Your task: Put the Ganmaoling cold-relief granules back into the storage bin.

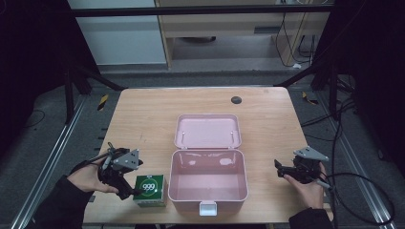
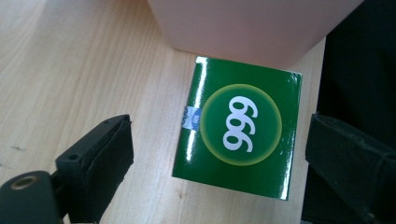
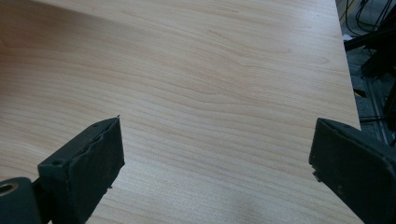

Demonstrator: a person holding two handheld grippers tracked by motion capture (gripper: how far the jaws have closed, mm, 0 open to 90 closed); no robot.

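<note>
two grippers gape; one green box; one pink case.

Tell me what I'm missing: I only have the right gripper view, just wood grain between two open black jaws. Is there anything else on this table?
Observer: Yes. A pink box sits mid-table with its lid laid open toward the far side.
Operator: Anything inside it?
Observer: The high view shows a bare pink floor inside, nothing in it.
Operator: And the other hand?
Observer: The left gripper hangs over a green carton marked 999, jaws open on either side of it, not gripping.
Operator: Where is that carton relative to the box?
Observer: Right beside the box's left wall, near the table's front edge.
</note>
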